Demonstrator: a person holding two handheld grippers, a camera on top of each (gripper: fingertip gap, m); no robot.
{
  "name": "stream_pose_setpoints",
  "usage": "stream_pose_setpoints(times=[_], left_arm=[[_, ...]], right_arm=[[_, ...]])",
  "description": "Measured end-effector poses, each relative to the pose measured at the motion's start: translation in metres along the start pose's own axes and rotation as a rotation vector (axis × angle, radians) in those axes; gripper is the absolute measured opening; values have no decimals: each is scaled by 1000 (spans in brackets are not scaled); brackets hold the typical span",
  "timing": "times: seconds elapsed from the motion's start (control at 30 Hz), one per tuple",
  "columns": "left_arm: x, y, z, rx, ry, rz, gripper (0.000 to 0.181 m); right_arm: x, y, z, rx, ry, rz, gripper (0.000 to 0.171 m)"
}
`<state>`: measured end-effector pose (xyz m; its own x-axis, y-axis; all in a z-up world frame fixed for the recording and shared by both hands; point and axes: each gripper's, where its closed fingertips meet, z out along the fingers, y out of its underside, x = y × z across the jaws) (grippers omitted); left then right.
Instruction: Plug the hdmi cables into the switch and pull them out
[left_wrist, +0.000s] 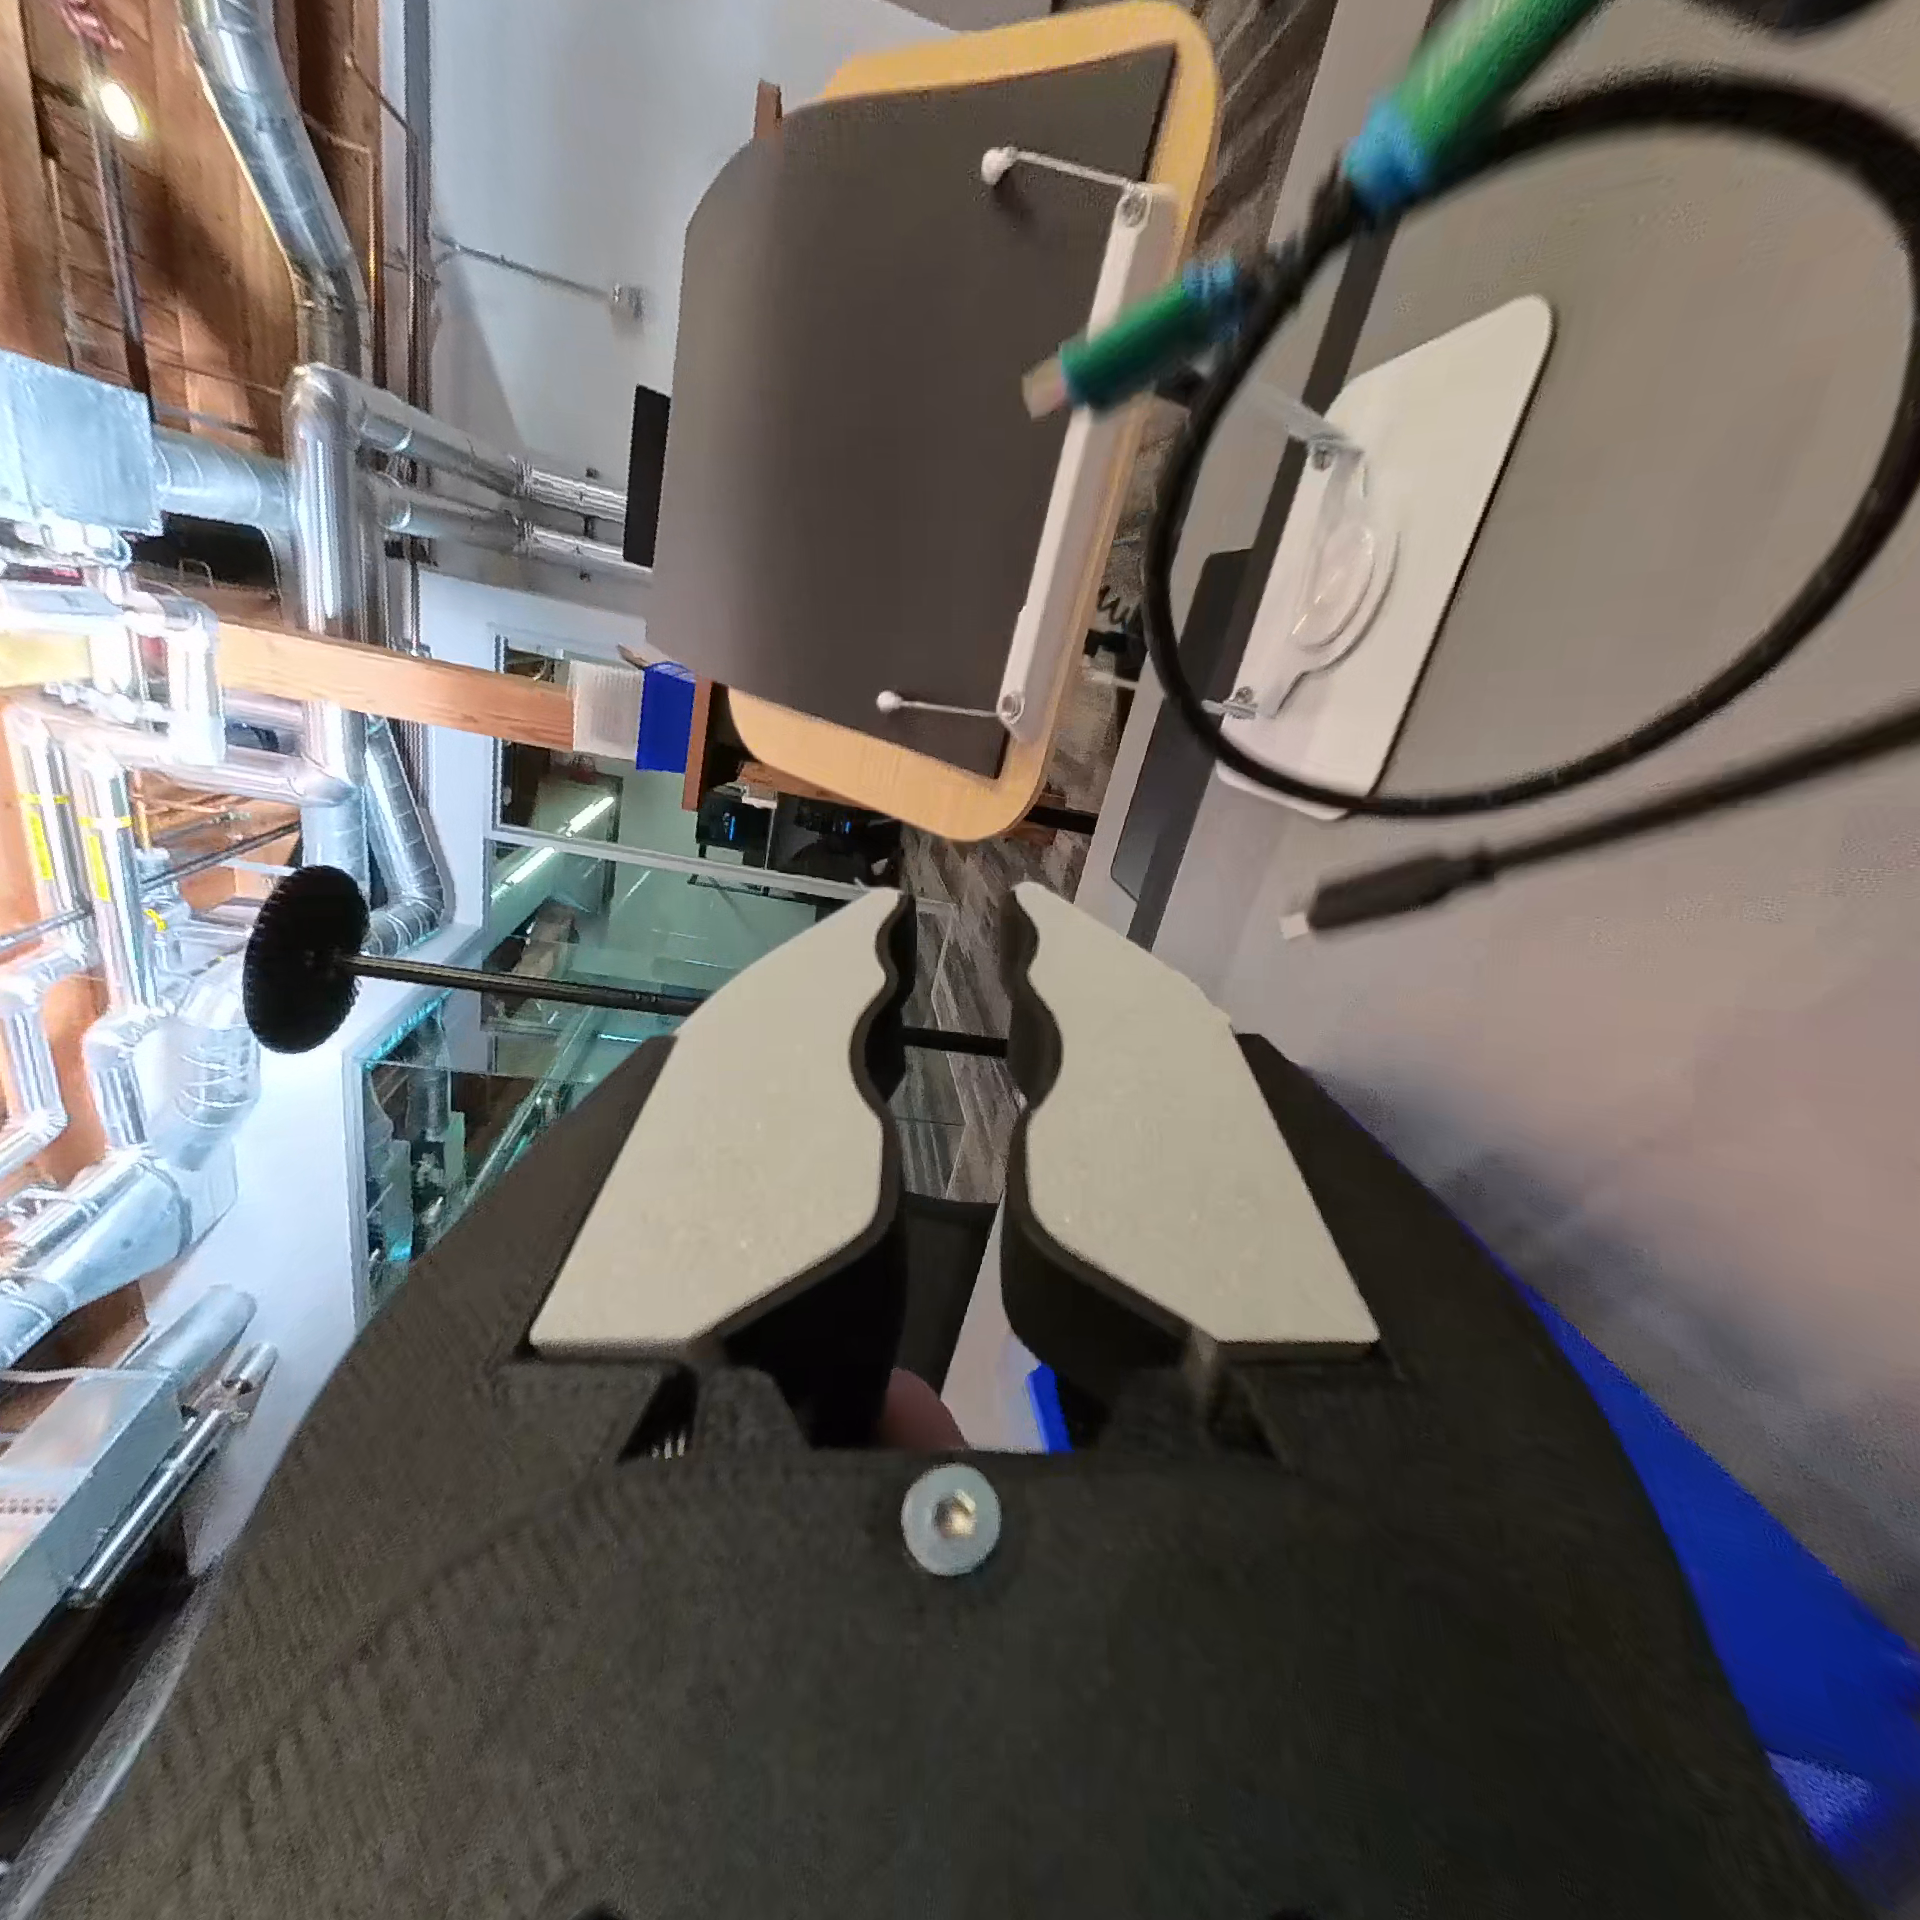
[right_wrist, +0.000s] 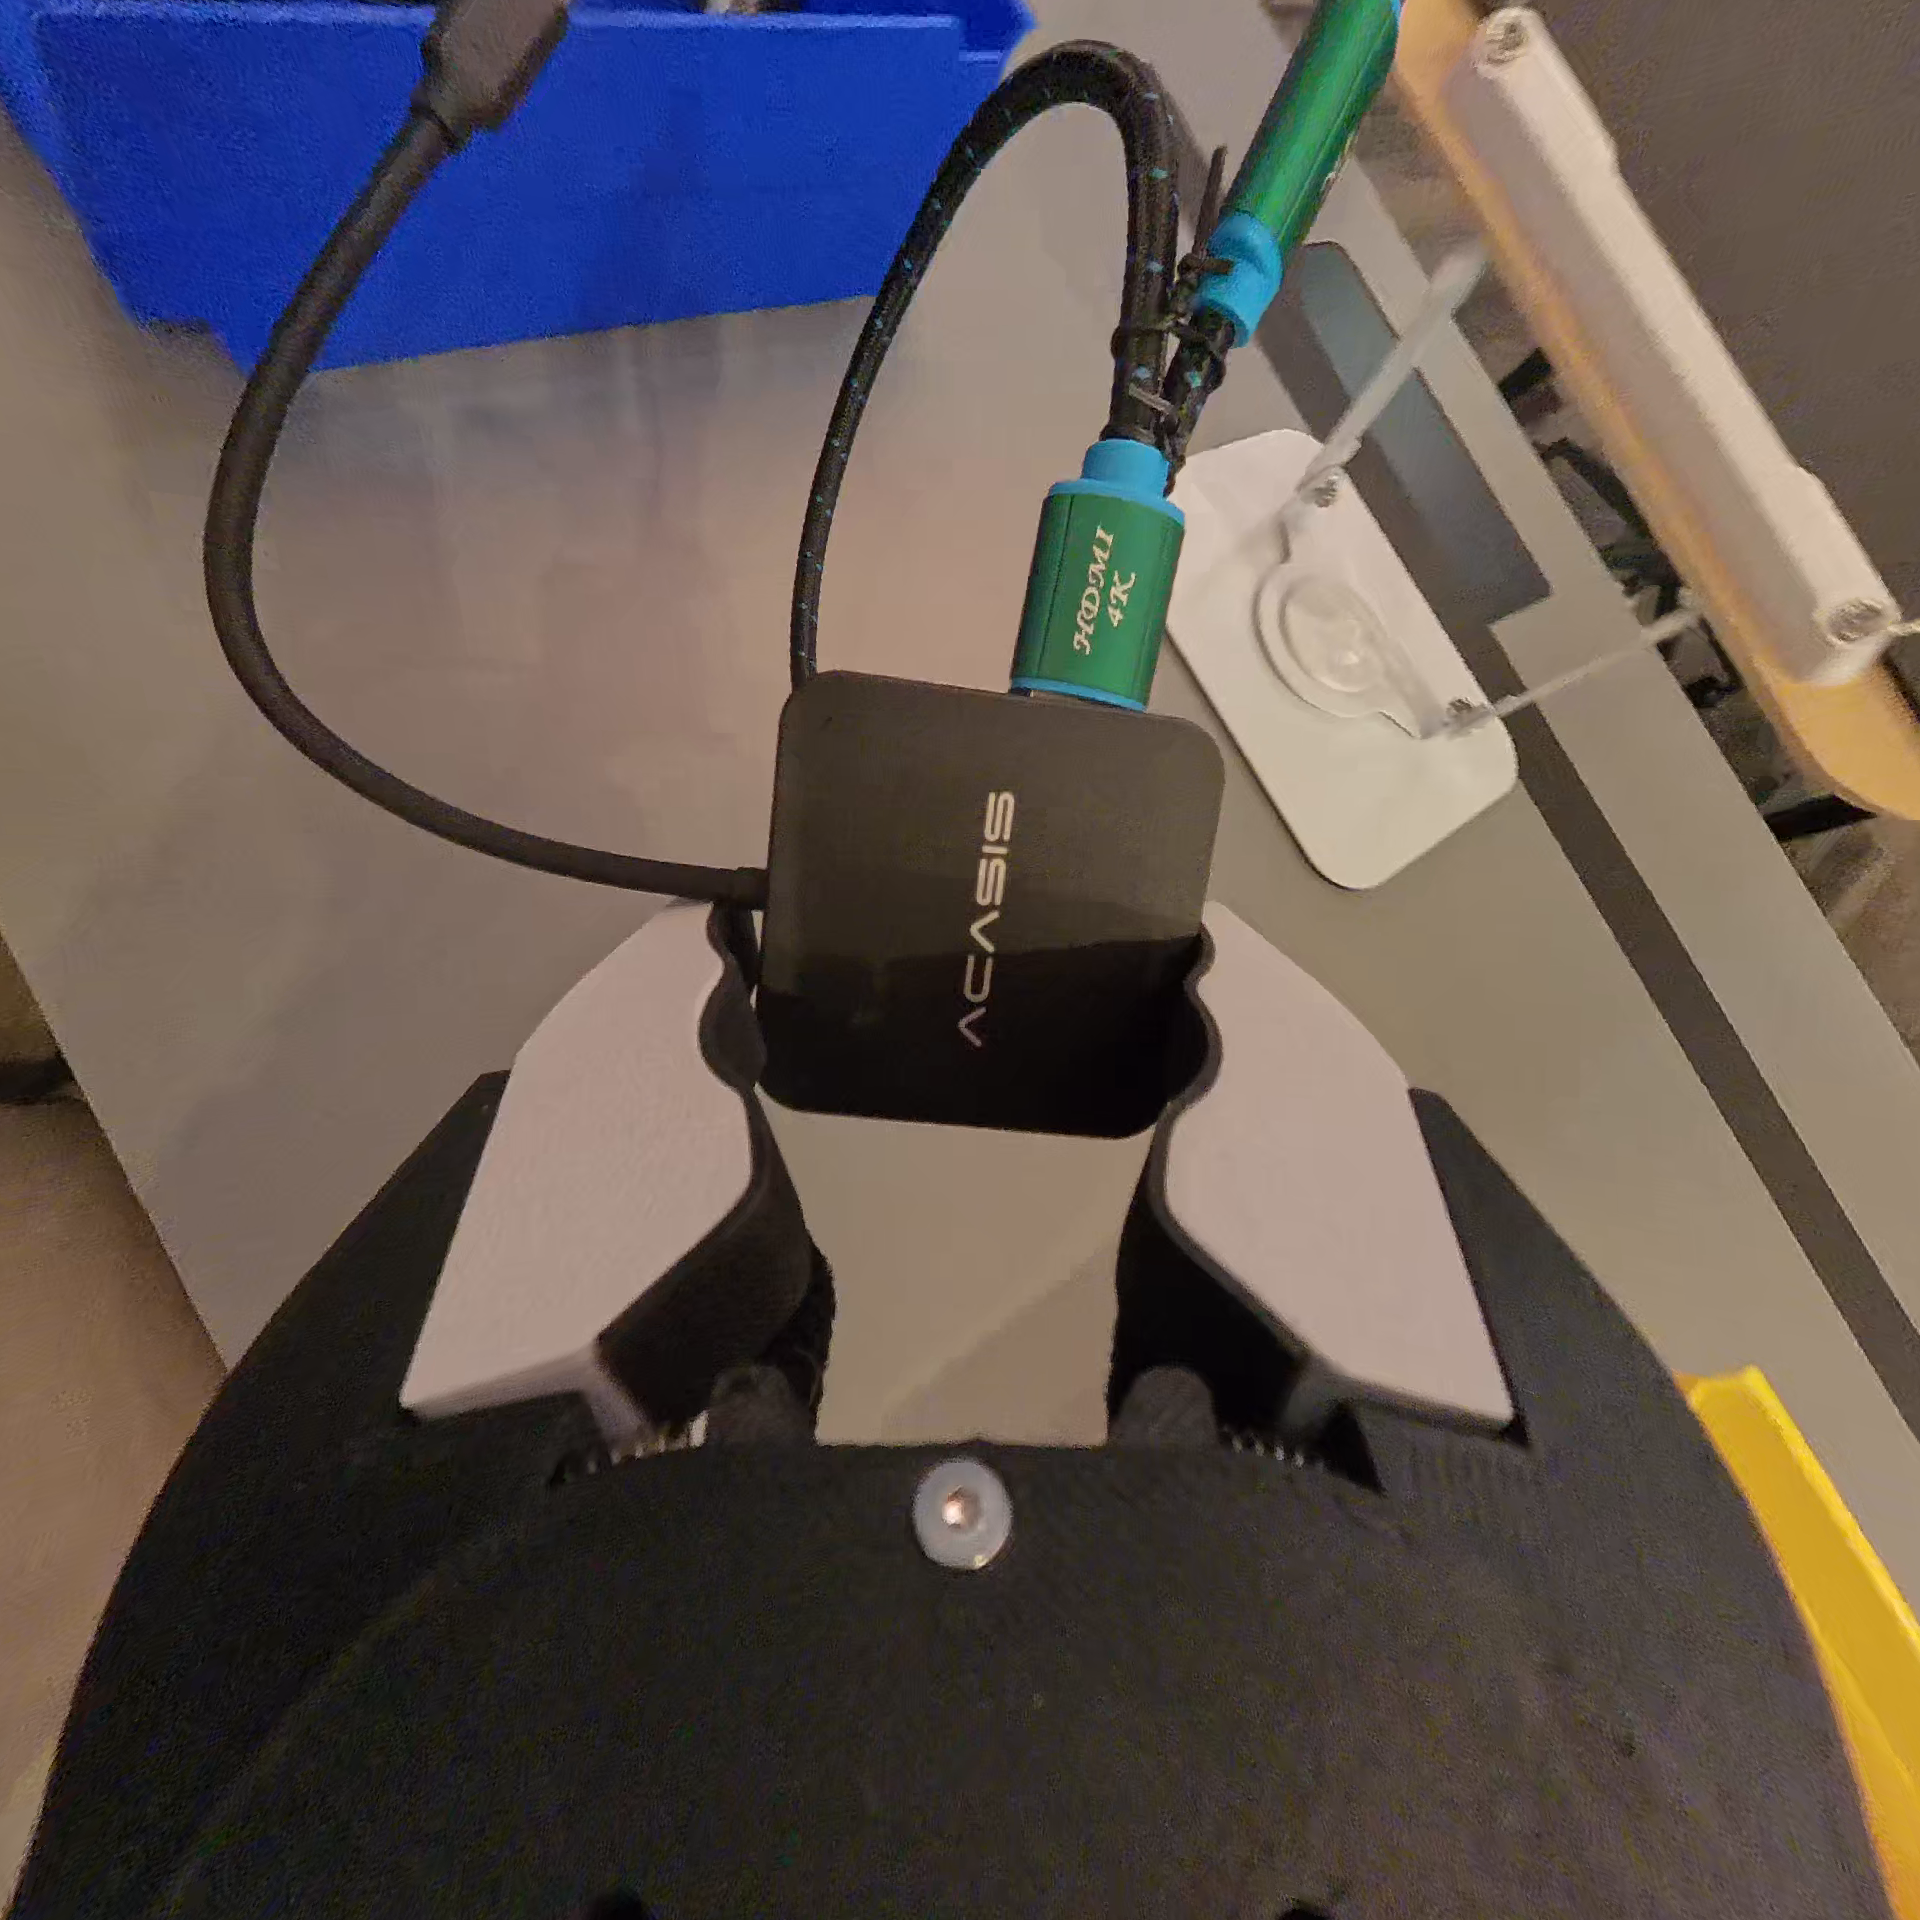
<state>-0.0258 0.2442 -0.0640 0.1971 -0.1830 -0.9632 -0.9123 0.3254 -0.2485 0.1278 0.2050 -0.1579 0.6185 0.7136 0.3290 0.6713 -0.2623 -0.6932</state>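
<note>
Left wrist view: the left gripper (left_wrist: 956, 925) is empty, jaws slightly apart, with a free green plug (left_wrist: 1127, 348) hanging in the air ahead. Right wrist view: the right gripper (right_wrist: 961, 997) clamps the switch (right_wrist: 987, 883) by its sides, one green plug (right_wrist: 1101, 603) seated in it. The switch looks light, rigid and smooth; the braided cable (right_wrist: 883, 312) is springy, so I'd grip the plug shell, not the cord

Both are the same build: the left gripper (left_wrist: 956, 914) and right gripper (right_wrist: 961, 925) each have a matte black, 3D-printed-looking body with a layered texture, two pale grey fingers with wavy black inner edges, and one silver screw in the middle.
</note>
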Motion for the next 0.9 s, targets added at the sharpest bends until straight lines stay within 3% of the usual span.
stream_pose_setpoints(times=[0.4, 0.7, 0.9], left_arm=[[-16, 19, 1, -14, -2, -74, 13], [-20, 28, 2, -23, 5, -87, 14], [-19, 31, 3, -26, 12, -83, 14]], right_arm=[[92, 30, -71, 96, 191, 271, 75], [175, 100, -133, 107, 350, 555, 75], [203, 158, -136, 30, 340, 737, 75]])
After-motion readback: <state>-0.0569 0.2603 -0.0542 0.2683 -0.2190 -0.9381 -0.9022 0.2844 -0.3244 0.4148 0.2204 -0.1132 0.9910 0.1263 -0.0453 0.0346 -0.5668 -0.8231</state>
